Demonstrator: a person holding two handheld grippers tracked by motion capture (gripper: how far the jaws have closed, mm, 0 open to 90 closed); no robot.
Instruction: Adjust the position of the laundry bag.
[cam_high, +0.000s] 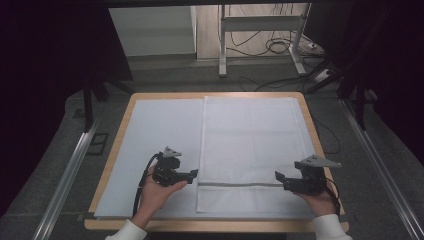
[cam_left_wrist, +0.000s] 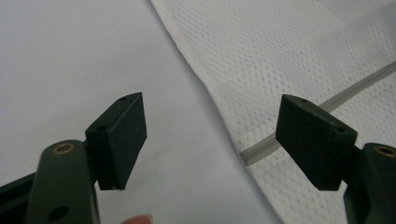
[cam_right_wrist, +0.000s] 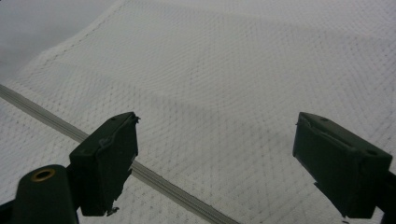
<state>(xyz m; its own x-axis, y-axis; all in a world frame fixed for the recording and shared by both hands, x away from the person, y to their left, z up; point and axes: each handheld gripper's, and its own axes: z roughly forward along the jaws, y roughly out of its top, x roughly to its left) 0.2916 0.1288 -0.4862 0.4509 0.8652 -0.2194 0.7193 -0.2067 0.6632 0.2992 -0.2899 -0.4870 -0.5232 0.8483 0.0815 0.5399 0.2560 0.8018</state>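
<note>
On the counter (cam_high: 115, 165) before me the white mesh bag (cam_high: 250, 145) lies flat, zipper (cam_high: 240, 184) near my edge, so both sides can be taken. My left gripper (cam_high: 192, 174) hangs wide apart at its left edge, gripping nothing; my right gripper (cam_high: 280, 179), equally spread, holds nothing over the mesh.

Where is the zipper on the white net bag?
In the high view the zipper runs across the near end of the mesh bag, stretching between the left gripper and the right gripper on the table's right half.
</note>
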